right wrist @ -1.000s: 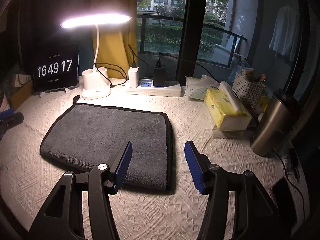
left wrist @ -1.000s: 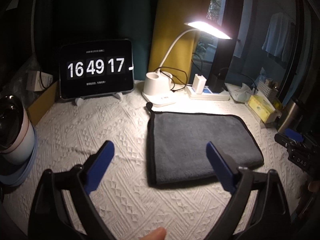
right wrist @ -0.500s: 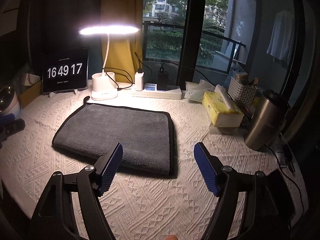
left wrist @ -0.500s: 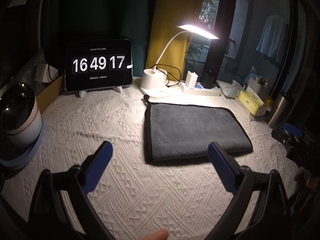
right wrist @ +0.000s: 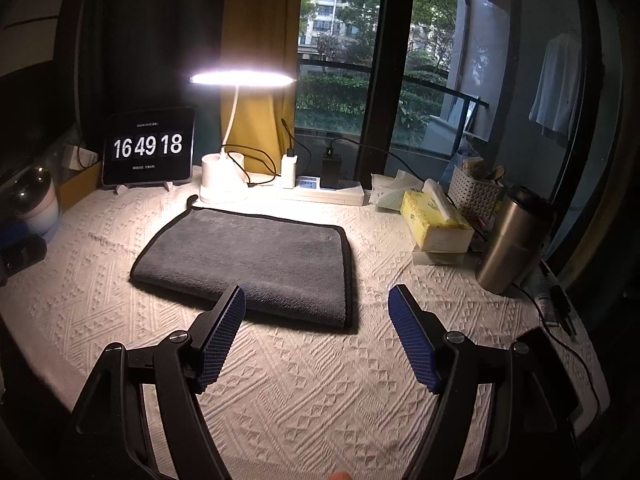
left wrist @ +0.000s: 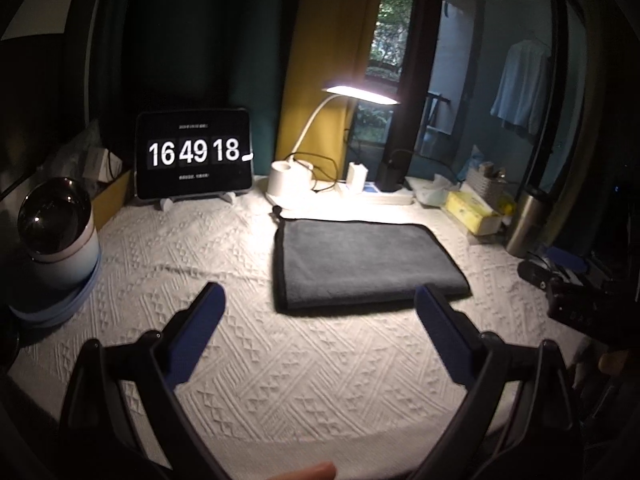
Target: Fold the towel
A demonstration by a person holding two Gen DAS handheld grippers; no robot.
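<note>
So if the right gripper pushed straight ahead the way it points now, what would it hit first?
Probably the towel: the open right gripper points at its near right corner, though depth is unclear and it could meet the tablecloth first.

Dark grey towel point(right wrist: 248, 256) with black edging, cream diamond-textured tablecloth point(right wrist: 320, 392), blue gripper pads point(right wrist: 222, 338), yellow tissue box point(right wrist: 436, 222)

Surface: a table is covered by a cream woven cloth point(right wrist: 304, 392).
Centre: a grey towel point(right wrist: 256, 256) is laid flat, folded.
Back edge: a tablet clock point(right wrist: 149, 148), a lamp base point(right wrist: 222, 180) and a power strip point(right wrist: 320, 192) are set in a row.
Right: a tissue box point(right wrist: 436, 224) and a steel tumbler point(right wrist: 508, 248) are placed.
Left: a bowl-topped pot point(left wrist: 56, 236) is seen.
</note>
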